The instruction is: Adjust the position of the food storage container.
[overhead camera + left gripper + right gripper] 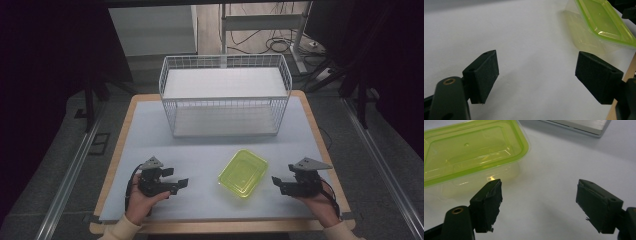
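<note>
Item: lidded green container (pixel 243 173), thin clear plastic, on the desk (pixel 150 125) between left tool (pixel 176 184) and right tool (pixel 278 183), both released. Probably light, slippery; grip across rim.

Wood-edged surface (pixel 116 165) covered by pale sheet (pixel 210 165). Grey floor (pixel 45 165) on both sides, with metal rails (pixel 70 170) running alongside. Dark curtains (pixel 45 45) at left and right. Beyond the far edge: white desk frame (pixel 260 22), tangled cables (pixel 280 45) on wooden flooring, white cabinet (pixel 150 30). Lit evenly from above.
</note>
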Action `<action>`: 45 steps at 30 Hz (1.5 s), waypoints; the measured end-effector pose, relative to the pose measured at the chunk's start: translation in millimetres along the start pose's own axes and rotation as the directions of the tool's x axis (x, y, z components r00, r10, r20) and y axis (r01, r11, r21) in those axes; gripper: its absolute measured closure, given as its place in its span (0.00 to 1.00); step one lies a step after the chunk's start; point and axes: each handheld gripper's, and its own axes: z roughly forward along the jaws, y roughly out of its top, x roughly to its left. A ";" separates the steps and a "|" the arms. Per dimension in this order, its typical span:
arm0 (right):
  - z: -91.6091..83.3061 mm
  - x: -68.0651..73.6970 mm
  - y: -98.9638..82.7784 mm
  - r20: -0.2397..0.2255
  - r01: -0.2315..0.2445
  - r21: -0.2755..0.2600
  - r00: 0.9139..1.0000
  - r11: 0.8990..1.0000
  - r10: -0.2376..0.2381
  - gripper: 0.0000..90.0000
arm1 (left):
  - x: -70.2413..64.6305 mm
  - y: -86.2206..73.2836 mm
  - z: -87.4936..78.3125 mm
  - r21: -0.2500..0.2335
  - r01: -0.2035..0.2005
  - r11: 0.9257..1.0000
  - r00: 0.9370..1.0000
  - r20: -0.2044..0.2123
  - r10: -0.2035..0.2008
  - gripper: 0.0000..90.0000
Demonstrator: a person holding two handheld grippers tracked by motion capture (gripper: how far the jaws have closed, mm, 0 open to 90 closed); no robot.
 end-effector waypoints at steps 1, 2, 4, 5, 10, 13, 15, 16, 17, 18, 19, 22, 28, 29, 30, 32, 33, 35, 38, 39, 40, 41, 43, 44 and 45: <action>0.5 -0.1 0.5 0.000 0.006 0.002 1.000 1.000 -0.006 0.24 | 0.0 0.0 0.0 0.000 0.000 1.000 1.000 0.000 0.000 0.20; 0.6 -0.4 1.0 -0.002 0.010 0.003 1.000 1.000 -0.010 0.25 | -0.2 -0.8 0.5 0.002 -0.007 1.000 1.000 0.002 0.007 0.20; 0.2 -0.8 1.4 -0.003 0.011 0.003 1.000 1.000 -0.011 0.26 | -0.6 -1.2 0.2 0.001 -0.008 1.000 1.000 0.004 0.008 0.20; -0.5 -1.2 1.4 -0.001 0.012 -0.001 1.000 1.000 -0.012 0.26 | -1.2 -1.4 -0.4 0.001 -0.009 1.000 1.000 0.003 0.009 0.20; -8.1 -0.4 2.3 0.017 0.024 -0.003 1.000 1.000 -0.024 0.31 | -3.1 -2.0 -2.1 -0.005 -0.016 1.000 1.000 -0.003 0.016 0.20; -12.4 0.4 3.4 0.014 0.023 0.001 1.000 1.000 -0.023 0.34 | -3.2 -2.4 -2.6 -0.011 -0.017 1.000 1.000 0.000 0.017 0.20; -13.7 -1.0 4.5 0.006 0.017 0.005 1.000 1.000 -0.017 0.38 | -3.3 -2.5 -3.6 -0.015 -0.016 1.000 1.000 -0.004 0.016 0.21; -13.7 -1.3 4.6 -0.002 0.016 0.004 1.000 1.000 -0.016 0.40 | -3.0 -2.3 -3.7 -0.017 -0.014 1.000 1.000 -0.003 0.014 0.21; -13.8 -1.6 4.4 -0.011 0.019 0.007 1.000 1.000 -0.019 0.42 | -2.8 -1.8 -3.4 -0.018 -0.013 1.000 1.000 -0.003 0.013 0.21; -13.7 -1.4 3.7 -0.020 0.021 0.011 1.000 1.000 -0.021 0.44 | -2.6 -0.9 -2.2 -0.017 -0.015 1.000 1.000 -0.006 0.014 0.21; -14.0 -0.3 1.1 -0.023 0.036 0.021 0.999 0.999 -0.036 0.47 | -3.4 0.9 1.2 -0.015 -0.017 1.000 1.000 -0.005 0.016 0.21; -16.0 1.0 -0.4 -0.023 0.051 0.030 0.998 0.998 -0.051 0.55 | -5.0 3.4 4.8 -0.010 -0.036 0.999 0.999 -0.001 0.036 0.21; -24.8 5.8 0.0 -0.064 0.098 0.028 0.993 0.995 -0.096 0.89 | -8.1 6.8 9.8 0.004 -0.053 0.999 0.998 0.023 0.053 0.21; -25.8 7.6 0.2 -0.072 0.101 0.027 0.993 0.995 -0.099 0.94 | -8.2 7.1 9.9 0.003 -0.052 0.999 0.998 0.024 0.052 0.21; -26.7 8.8 0.4 -0.081 0.108 0.028 0.991 0.994 -0.105 0.97 | -8.4 7.4 10.1 0.003 -0.052 0.999 0.998 0.024 0.052 0.21; -28.5 12.1 0.6 -0.101 0.128 0.027 0.987 0.991 -0.125 0.99 | -9.0 7.9 10.5 0.003 -0.054 0.999 0.998 0.023 0.054 0.21; -28.8 13.4 0.5 -0.108 0.137 0.026 0.985 0.990 -0.134 0.99 | -9.3 8.2 10.9 0.004 -0.056 0.998 0.998 0.025 0.055 0.21; -29.7 17.0 0.7 -0.119 0.153 0.028 0.982 0.988 -0.149 0.99 | -9.7 8.4 11.7 0.005 -0.059 0.998 0.998 0.025 0.059 0.21; -27.9 21.3 1.3 -0.144 0.165 0.035 0.977 0.986 -0.158 0.99 | -9.2 8.2 12.3 0.010 -0.062 0.998 0.998 0.023 0.062 0.21; -27.0 22.4 1.4 -0.154 0.170 0.039 0.975 0.985 -0.162 0.99 | -9.0 8.1 12.3 0.010 -0.061 0.998 0.998 0.021 0.061 0.21; -25.5 24.2 1.4 -0.167 0.178 0.042 0.971 0.983 -0.169 0.99 | -8.9 8.0 12.2 0.010 -0.059 0.998 0.998 0.022 0.059 0.21; -23.9 26.1 1.3 -0.178 0.188 0.047 0.968 0.981 -0.177 0.99 | -9.0 7.9 11.9 0.011 -0.058 0.998 0.998 0.022 0.058 0.21; -20.8 32.4 0.9 -0.204 0.214 0.056 0.959 0.975 -0.199 0.99 | -9.5 7.4 11.8 0.015 -0.064 0.998 0.998 0.025 0.064 0.21; -19.8 35.6 0.8 -0.214 0.227 0.060 0.954 0.972 -0.209 0.99 | -9.9 7.1 11.9 0.016 -0.062 0.998 0.998 0.025 0.061 0.21; -17.9 41.3 0.9 -0.233 0.247 0.061 0.946 0.967 -0.227 0.99 | -10.0 7.0 12.2 0.017 -0.062 0.998 0.998 0.026 0.062 0.21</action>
